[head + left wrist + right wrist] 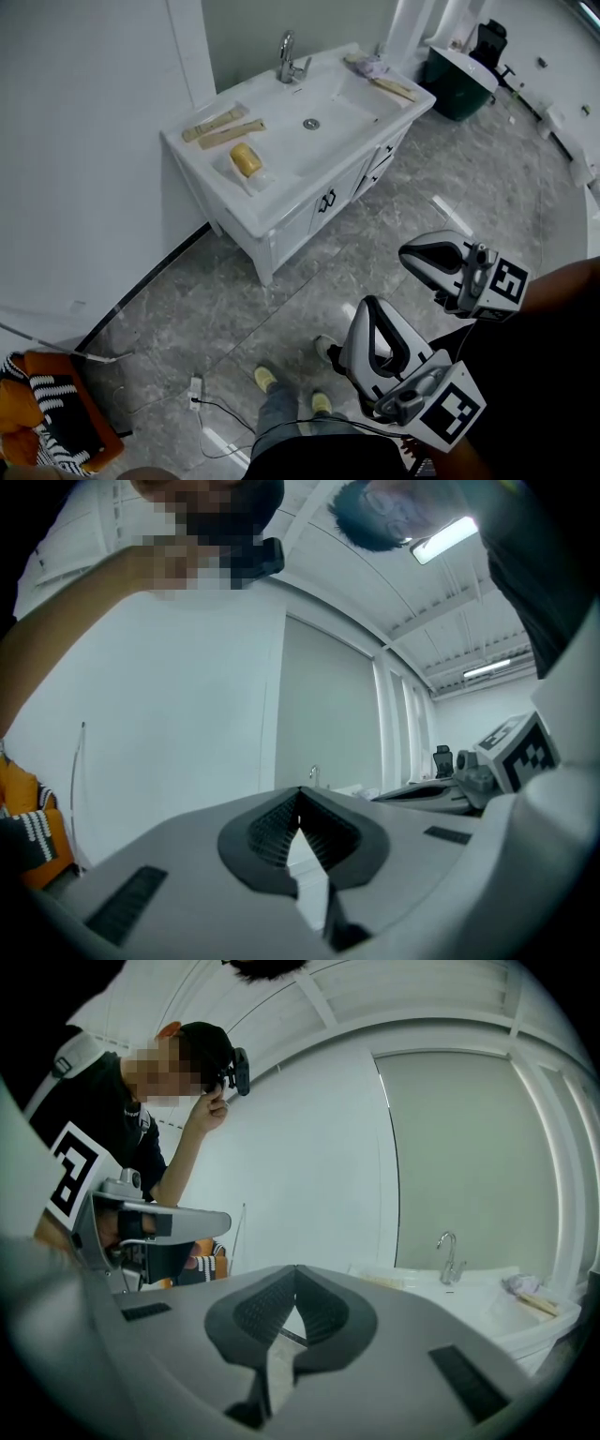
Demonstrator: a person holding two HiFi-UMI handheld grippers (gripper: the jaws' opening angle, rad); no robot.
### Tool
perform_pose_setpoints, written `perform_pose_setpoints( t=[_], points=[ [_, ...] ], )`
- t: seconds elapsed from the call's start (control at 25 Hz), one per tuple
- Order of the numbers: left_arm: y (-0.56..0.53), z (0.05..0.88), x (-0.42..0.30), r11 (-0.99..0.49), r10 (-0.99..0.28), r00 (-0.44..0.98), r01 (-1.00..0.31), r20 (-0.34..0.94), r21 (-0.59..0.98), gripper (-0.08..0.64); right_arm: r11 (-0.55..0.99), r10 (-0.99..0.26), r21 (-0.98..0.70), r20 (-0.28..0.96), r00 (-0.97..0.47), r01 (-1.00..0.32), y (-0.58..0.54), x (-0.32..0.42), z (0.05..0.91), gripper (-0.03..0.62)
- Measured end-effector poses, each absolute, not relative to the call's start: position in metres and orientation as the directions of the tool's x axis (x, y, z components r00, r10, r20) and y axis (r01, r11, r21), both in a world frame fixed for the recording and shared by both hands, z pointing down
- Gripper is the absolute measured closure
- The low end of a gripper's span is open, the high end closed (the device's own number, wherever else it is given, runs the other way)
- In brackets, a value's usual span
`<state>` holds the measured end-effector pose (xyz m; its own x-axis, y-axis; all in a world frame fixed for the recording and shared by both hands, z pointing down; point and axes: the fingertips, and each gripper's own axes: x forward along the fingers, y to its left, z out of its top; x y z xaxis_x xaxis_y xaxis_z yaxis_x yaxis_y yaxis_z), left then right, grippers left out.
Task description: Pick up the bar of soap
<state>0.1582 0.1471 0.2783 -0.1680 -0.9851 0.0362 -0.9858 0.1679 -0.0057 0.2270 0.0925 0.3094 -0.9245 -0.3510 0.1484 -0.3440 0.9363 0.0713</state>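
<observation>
The yellow bar of soap (247, 158) lies on the front left of the white vanity top (281, 192), beside the basin. Both grippers hang far from it, low at the right above the floor. My left gripper (367, 306) is shut with nothing between its jaws; in its own view the ribbed pads (281, 829) meet at the tip. My right gripper (406, 252) is just above and right of it, also shut and empty, its tip (295, 1272) pointing toward the vanity. The soap is too small to make out in either gripper view.
Two wooden pieces (223, 128) lie behind the soap, a faucet (289, 58) stands at the back, and a cloth and brush (382, 75) lie at the vanity's right end. A white wall stands on the left. An orange bag (52, 417) and a cable (202, 398) are on the marble floor.
</observation>
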Motion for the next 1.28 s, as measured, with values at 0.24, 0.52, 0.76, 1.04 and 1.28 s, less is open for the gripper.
perform_pose_setpoints(
  t=[0.24,0.52,0.76,1.04,1.28],
  points=[
    [0.14,0.28,0.149,0.173,-0.984,-0.173,-0.985,0.043,0.008,0.551,0.926,-0.377,0.068,0.151,-0.914,-0.371,0.081,0.227,0.307,0.588],
    [0.132,0.293,0.14,0.134,-0.989,-0.131,-0.99,0.063,0.038,0.551,0.917,-0.398,0.072,0.175,-0.901,-0.391,0.065,0.23,0.31,0.588],
    [0.123,0.292,0.14,0.11,-0.992,-0.108,-0.993,0.059,0.035,0.551,0.919,-0.393,0.07,0.181,-0.901,-0.387,0.061,0.223,0.311,0.588],
    [0.116,0.284,0.132,0.114,-0.993,-0.112,-0.992,0.028,0.049,0.551,0.908,-0.42,0.07,0.174,-0.891,-0.414,0.051,0.214,0.307,0.588],
    [0.12,0.29,0.112,0.149,-0.989,-0.147,-0.985,0.035,0.082,0.551,0.9,-0.435,0.088,0.176,-0.883,-0.426,0.041,0.199,0.307,0.588]
  ],
)
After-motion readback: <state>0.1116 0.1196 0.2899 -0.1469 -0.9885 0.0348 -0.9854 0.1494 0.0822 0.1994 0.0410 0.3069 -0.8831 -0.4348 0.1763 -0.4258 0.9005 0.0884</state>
